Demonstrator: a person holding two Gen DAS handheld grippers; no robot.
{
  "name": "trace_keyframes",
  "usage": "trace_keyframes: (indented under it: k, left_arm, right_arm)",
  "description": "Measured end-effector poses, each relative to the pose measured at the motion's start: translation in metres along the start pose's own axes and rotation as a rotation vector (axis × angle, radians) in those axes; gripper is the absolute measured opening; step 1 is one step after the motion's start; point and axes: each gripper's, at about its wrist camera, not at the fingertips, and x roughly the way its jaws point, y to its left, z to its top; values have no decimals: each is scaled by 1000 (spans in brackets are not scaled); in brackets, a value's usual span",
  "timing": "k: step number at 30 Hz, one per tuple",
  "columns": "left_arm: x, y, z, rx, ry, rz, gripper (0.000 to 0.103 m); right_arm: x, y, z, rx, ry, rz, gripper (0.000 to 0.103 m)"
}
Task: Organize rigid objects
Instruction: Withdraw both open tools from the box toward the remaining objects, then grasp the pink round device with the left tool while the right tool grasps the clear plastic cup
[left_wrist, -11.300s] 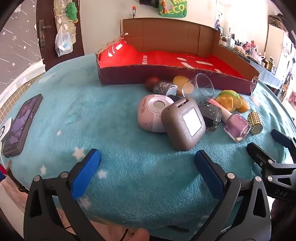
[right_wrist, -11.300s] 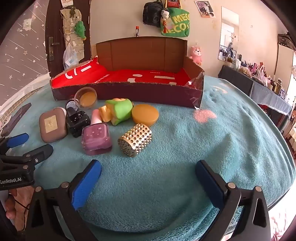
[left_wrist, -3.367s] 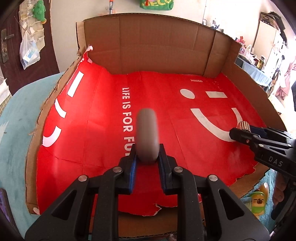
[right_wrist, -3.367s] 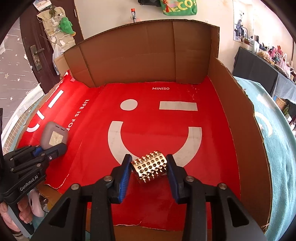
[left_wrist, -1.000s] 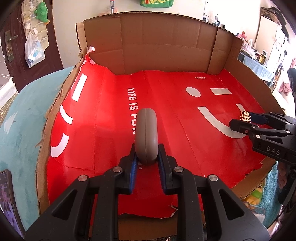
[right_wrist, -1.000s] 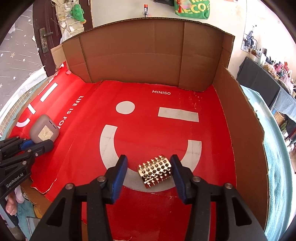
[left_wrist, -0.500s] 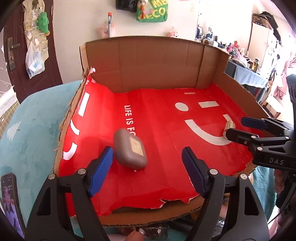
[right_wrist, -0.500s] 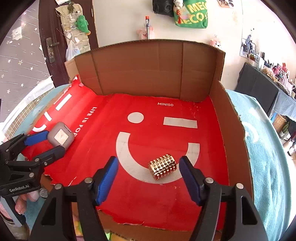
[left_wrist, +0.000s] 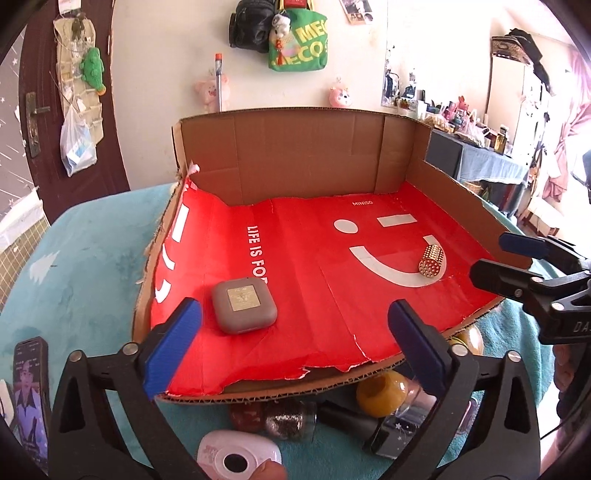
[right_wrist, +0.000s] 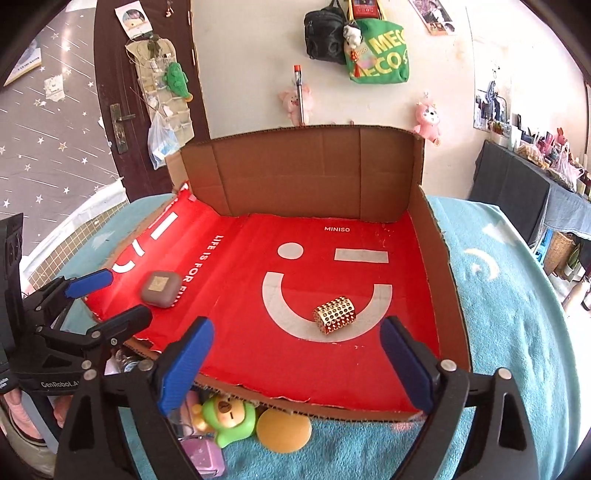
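Step in hand, as I judge it: both placements are done and you are clearing the box before the next pick.

Left wrist view, left to right. Your left tool is spreading its blue pads wide, having just been opening, and is holding nothing. The taupe case is lying flat on the red liner in the lower left of the cardboard box, beyond the left pad and not touching it. Case: rounded square, matte hard shell, small gold plate on top. Toward the right of the frame, the gold studded cylinder is lying on its side on the white smile mark. Cylinder: metallic, bumpy all over, likely to roll.

Right wrist view. Your right tool is also standing wide, having just been opening, and is empty; the cylinder is sitting beyond and between the pads, clear of both.

Still waiting outside the front wall on the fuzzy teal bed cover: a green bear figure, smooth and glossy, and an amber disc, flat and round. Other small bottles are partly hidden under the box edge.

Next move, by my reckoning: you are needing to drop each tool below the front wall and centre the pads on one loose piece.
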Motion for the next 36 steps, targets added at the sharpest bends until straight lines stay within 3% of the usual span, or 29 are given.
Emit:
trace_keyframes:
  k: [3, 17, 20, 36]
  left_arm:
    - [-7, -1, -4, -7, -15, 0, 103]
    - [-29, -6, -29, -40, -38, -46, 103]
    - [-33, -6, -33, -46, -47, -29, 103]
    - [-34, -5, -60, -40, 13, 4, 103]
  right_arm:
    - [-11, 1, -4, 7, -29, 9, 103]
    - [-49, 8, -31, -21, -142, -12, 103]
    - [-55, 13, -36, -35, -158, -15, 103]
    - [-53, 26, -79, -48, -135, -4, 103]
